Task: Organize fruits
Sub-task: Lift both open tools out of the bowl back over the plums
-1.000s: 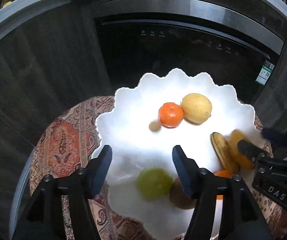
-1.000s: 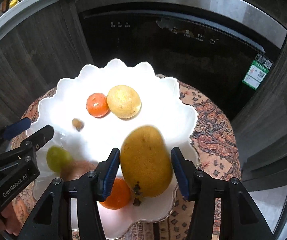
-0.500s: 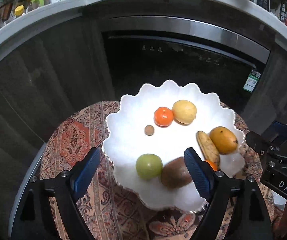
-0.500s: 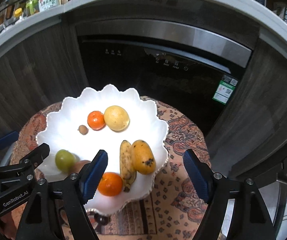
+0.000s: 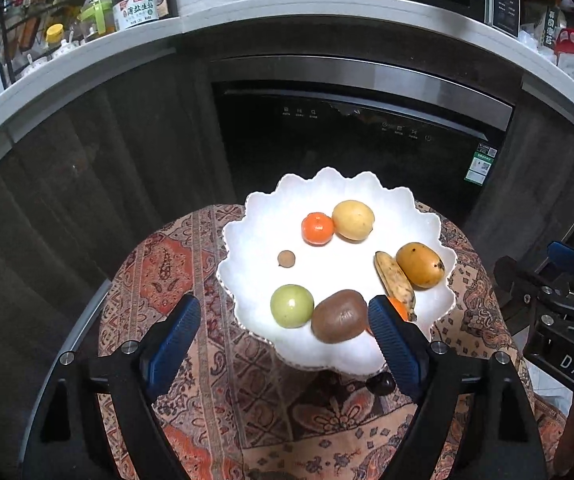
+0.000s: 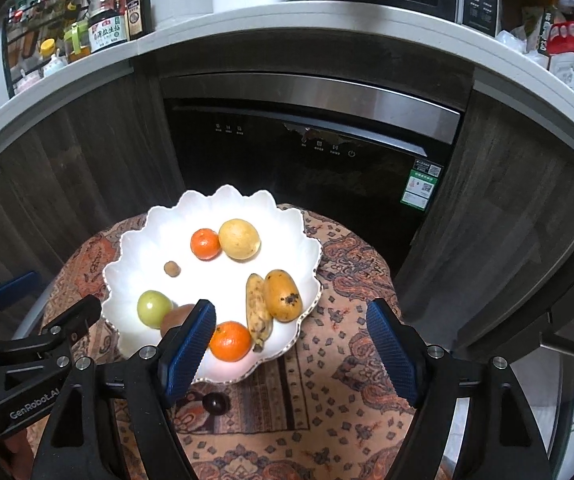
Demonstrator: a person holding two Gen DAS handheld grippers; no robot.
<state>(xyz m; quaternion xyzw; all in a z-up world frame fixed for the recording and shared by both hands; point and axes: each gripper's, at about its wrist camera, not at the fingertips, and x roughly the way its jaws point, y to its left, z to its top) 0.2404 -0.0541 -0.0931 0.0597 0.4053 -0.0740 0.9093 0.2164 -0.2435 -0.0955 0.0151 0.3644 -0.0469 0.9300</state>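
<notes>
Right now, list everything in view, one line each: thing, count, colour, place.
Scalloped white plate: one, white, on the patterned cloth.
Patterned table cloth: one, rust and beige, covering the round table.
Mandarins: two, orange, one at the plate's back beside the lemon, one at its front.
Round lemon: one, yellow, back of plate.
Mango: one, orange-yellow, spotted, right side of plate.
Small banana: one, yellow-brown, against the mango.
Green round fruit: one, front left.
Brown kiwi: one, beside it.
Small brown nut-like fruit: one, mid-left.
Dark round fruit: one, on the cloth.
Dishwasher: one, black, behind.
Left fingers: open, empty.
Right fingers: open, empty.
</notes>
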